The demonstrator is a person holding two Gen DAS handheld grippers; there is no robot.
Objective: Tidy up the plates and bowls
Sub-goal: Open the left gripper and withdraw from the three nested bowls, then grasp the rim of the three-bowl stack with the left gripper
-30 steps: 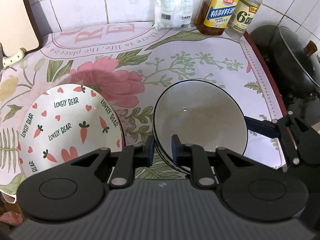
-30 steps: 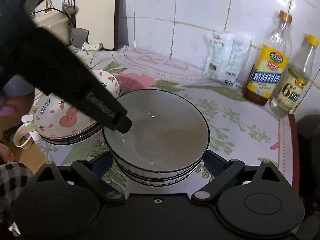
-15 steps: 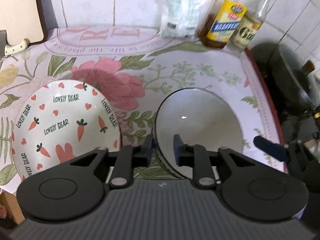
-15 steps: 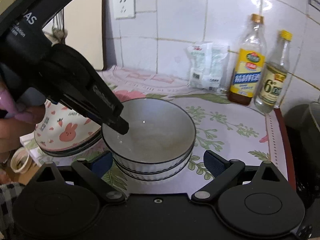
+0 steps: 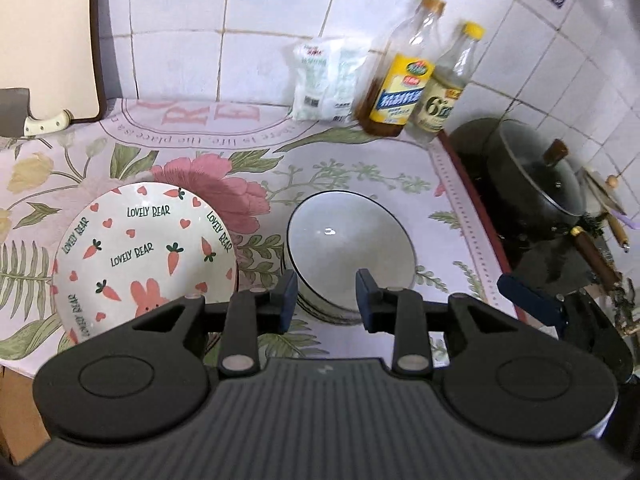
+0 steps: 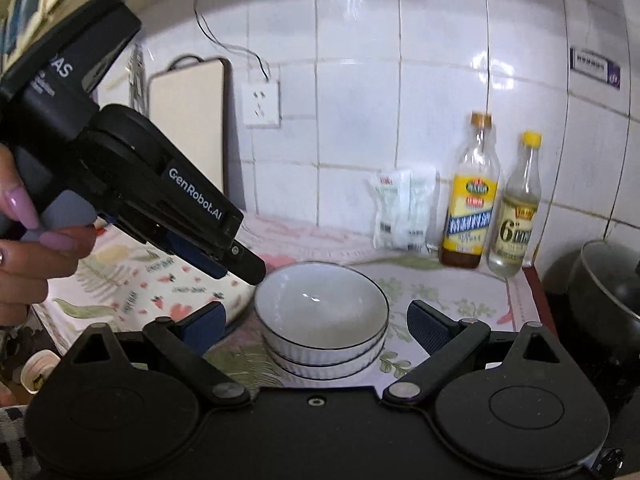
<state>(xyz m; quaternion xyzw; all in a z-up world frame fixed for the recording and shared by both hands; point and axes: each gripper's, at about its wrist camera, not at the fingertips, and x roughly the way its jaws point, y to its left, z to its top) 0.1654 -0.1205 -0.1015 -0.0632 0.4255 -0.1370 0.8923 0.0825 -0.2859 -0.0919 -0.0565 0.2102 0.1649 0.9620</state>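
A stack of white bowls with dark rims point(image 5: 348, 240) point(image 6: 320, 308) sits on the floral mat. Left of it lies a stack of plates, the top one printed with carrots and "LOVELY BEAR" point(image 5: 144, 256) point(image 6: 168, 288). My left gripper point(image 5: 326, 298) hovers above the near rim of the bowls. Its jaws are opening and the pads touch nothing. In the right wrist view the left gripper point(image 6: 240, 264) hangs over the left side of the bowls, held by a hand. My right gripper point(image 6: 316, 326) stands wide open in front of the bowl stack, holding nothing; one of its fingers point(image 5: 528, 304) shows in the left wrist view.
Two bottles point(image 5: 400, 88) point(image 5: 444, 92) and a white bag point(image 5: 324, 80) stand against the tiled wall. A dark pot with a glass lid point(image 5: 536, 176) sits on the stove at the right. A cutting board point(image 5: 48, 40) and a cleaver point(image 5: 24, 116) are at the back left.
Both grippers have drawn back and upward from the bowl stack, so more wall shows. The left jaws have widened from nearly shut at the bowl's rim. The bowls and plates stay put.
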